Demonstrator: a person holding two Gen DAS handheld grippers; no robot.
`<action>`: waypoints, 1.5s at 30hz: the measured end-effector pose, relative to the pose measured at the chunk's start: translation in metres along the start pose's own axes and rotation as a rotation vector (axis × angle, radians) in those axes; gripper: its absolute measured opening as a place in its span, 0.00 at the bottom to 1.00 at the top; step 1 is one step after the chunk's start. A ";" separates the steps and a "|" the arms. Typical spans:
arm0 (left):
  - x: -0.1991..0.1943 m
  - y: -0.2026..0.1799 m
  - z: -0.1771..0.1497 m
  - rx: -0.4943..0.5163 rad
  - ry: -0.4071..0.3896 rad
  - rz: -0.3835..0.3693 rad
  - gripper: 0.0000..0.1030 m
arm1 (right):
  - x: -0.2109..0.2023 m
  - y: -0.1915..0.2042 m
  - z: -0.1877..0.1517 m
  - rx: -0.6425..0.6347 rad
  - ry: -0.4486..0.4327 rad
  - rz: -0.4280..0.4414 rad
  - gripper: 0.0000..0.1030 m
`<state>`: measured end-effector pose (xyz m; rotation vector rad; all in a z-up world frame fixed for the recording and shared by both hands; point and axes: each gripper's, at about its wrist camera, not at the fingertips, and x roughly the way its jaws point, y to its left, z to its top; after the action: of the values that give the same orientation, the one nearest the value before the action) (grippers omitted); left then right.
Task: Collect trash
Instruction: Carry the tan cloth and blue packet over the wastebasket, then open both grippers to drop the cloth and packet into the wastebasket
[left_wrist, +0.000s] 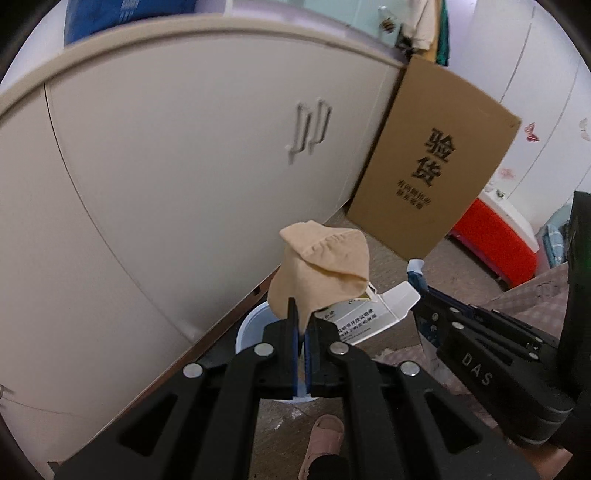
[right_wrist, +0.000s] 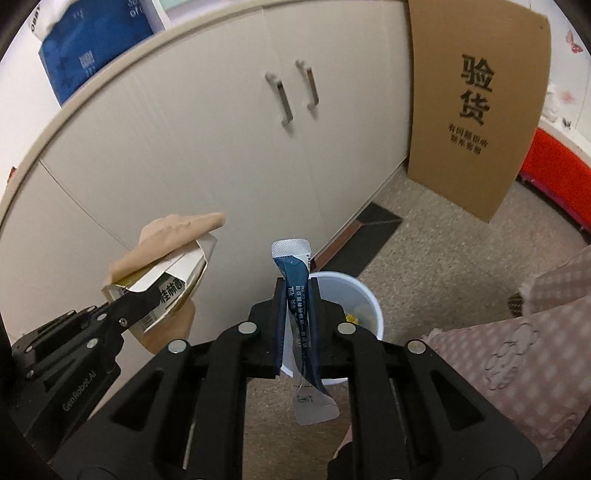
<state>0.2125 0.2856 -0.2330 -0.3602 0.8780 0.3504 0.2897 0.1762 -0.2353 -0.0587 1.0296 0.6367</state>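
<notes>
My left gripper (left_wrist: 303, 317) is shut on a crumpled tan cloth (left_wrist: 321, 266), with a small opened white carton (left_wrist: 369, 314) pressed against it. The right wrist view shows that gripper (right_wrist: 151, 295) at the left, clamping the carton (right_wrist: 166, 291) and the tan cloth (right_wrist: 173, 229) together. My right gripper (right_wrist: 296, 286) is shut on a long blue sachet (right_wrist: 295, 266) with silver ends, which hangs down between the fingers. A white round bin (right_wrist: 365, 299) stands on the floor just beyond and below both grippers, against the cabinet base. The bin (left_wrist: 247, 328) is partly hidden behind the left fingers. The right gripper (left_wrist: 421, 291) sits to the right.
A beige cabinet (right_wrist: 221, 155) with two metal door handles (right_wrist: 295, 92) rises behind the bin. A large cardboard sheet (right_wrist: 476, 110) leans at the right, with a red box (left_wrist: 491, 236) past it. Pink checked fabric (right_wrist: 517, 350) lies at the right. A slippered foot (left_wrist: 325, 435) is on the speckled floor.
</notes>
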 end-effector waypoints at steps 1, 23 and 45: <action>0.004 0.003 -0.001 -0.006 0.007 0.005 0.02 | 0.004 0.000 -0.001 0.001 0.007 0.001 0.12; 0.056 -0.004 -0.002 0.006 0.097 0.031 0.03 | 0.014 -0.016 -0.010 0.024 -0.046 -0.013 0.12; 0.067 0.010 0.009 -0.061 0.110 0.122 0.76 | 0.024 -0.023 -0.011 0.064 -0.032 0.023 0.12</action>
<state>0.2535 0.3078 -0.2823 -0.3859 1.0009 0.4748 0.3016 0.1650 -0.2661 0.0187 1.0206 0.6234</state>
